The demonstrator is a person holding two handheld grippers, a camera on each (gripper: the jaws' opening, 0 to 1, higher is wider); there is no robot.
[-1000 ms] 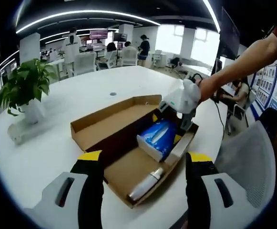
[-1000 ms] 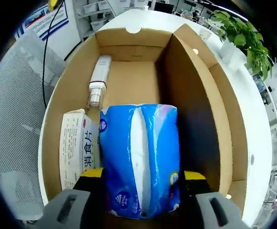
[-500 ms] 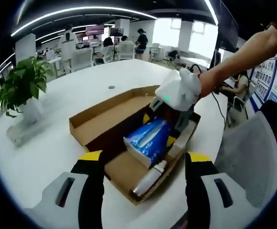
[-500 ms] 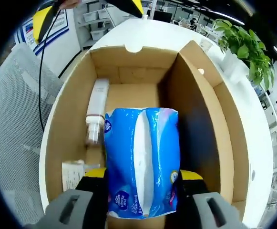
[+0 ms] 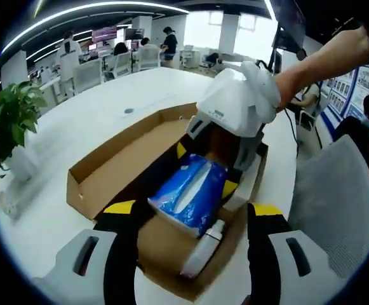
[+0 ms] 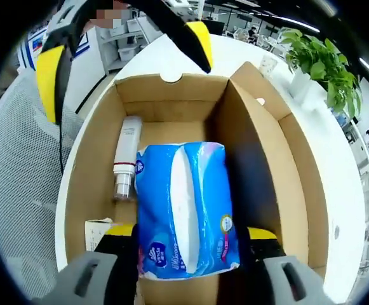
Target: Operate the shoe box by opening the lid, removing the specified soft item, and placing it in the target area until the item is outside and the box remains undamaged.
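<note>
- My right gripper (image 6: 190,244) has its fingers clamped on the blue tissue pack (image 6: 185,210), inside the open shoe box (image 6: 89,165).
- My left gripper (image 5: 190,219) has its fingers apart, holding nothing, above the white table (image 5: 76,127).

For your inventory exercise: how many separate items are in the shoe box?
3. A blue tissue pack gripped centrally, a white bottle along the left wall, a printed carton beside the pack; more may hide beneath.

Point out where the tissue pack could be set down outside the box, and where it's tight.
Bare white table lies between the open lid and the potted plant. Inside the shoe box it is crowded: the tissue pack, held by the right gripper, sits beside a white bottle and a small carton.
</note>
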